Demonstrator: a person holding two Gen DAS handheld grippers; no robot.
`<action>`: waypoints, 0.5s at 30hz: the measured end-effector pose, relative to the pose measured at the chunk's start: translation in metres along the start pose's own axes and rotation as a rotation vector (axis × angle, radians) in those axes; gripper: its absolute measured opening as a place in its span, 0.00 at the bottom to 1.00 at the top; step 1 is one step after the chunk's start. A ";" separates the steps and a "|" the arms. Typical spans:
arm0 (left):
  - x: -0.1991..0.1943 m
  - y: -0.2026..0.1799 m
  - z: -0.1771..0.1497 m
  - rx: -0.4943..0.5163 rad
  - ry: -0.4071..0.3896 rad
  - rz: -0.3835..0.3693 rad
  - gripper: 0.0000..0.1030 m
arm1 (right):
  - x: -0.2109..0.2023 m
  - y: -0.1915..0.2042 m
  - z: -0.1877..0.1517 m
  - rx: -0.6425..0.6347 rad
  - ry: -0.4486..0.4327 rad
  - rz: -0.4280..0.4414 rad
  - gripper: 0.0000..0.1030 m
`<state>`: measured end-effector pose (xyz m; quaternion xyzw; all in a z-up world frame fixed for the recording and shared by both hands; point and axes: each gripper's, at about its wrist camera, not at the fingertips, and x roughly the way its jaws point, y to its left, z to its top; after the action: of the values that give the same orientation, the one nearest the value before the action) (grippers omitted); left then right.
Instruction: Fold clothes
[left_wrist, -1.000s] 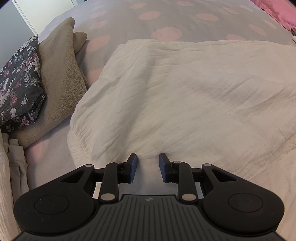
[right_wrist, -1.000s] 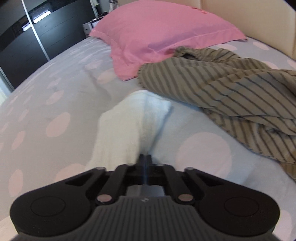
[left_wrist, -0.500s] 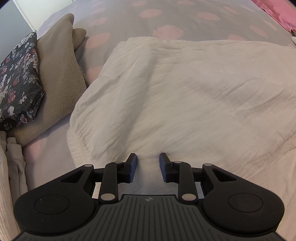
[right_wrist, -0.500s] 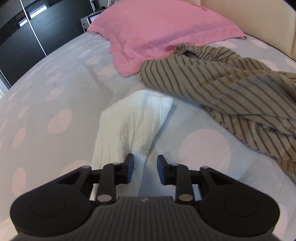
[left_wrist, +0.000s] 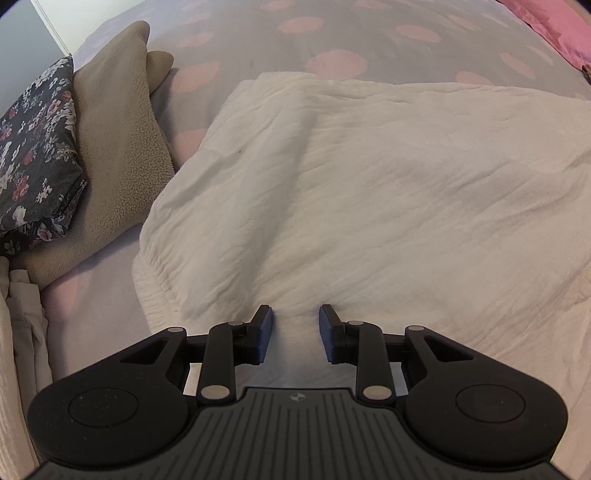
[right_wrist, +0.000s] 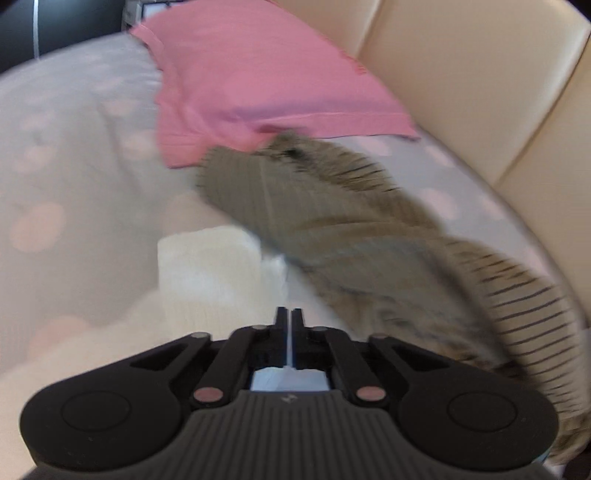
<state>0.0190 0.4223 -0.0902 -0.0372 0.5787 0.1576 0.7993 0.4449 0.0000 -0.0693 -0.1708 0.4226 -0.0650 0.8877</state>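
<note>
Left tool (left_wrist: 294, 321) released, over the cream garment (left_wrist: 369, 184) spread on the bed (left_wrist: 332, 29). Right tool (right_wrist: 286, 321) clenched, apparently empty, near striped garment (right_wrist: 351, 236); view blurred.

The left gripper (left_wrist: 294, 325) hovers low over the near edge of a cream crinkled garment (left_wrist: 369, 192), its blue-padded jaws apart with nothing between them. The garment lies spread across the middle of the dotted bedspread (left_wrist: 325, 33). Toward the bed's left edge, a beige fleece (left_wrist: 118, 147) lies folded, with a dark floral fabric (left_wrist: 33, 158) resting on it.
</note>
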 end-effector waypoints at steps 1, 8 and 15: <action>0.000 0.000 0.000 0.000 0.000 0.000 0.26 | -0.002 -0.008 0.002 -0.017 -0.005 -0.046 0.00; 0.001 0.000 -0.002 0.003 -0.003 0.002 0.26 | -0.004 -0.069 0.003 0.067 0.003 0.064 0.05; 0.002 0.001 -0.001 0.013 -0.008 0.007 0.26 | 0.026 -0.083 -0.016 0.228 0.043 0.278 0.23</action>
<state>0.0181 0.4230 -0.0923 -0.0291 0.5767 0.1568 0.8012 0.4512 -0.0883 -0.0674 -0.0074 0.4508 0.0074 0.8926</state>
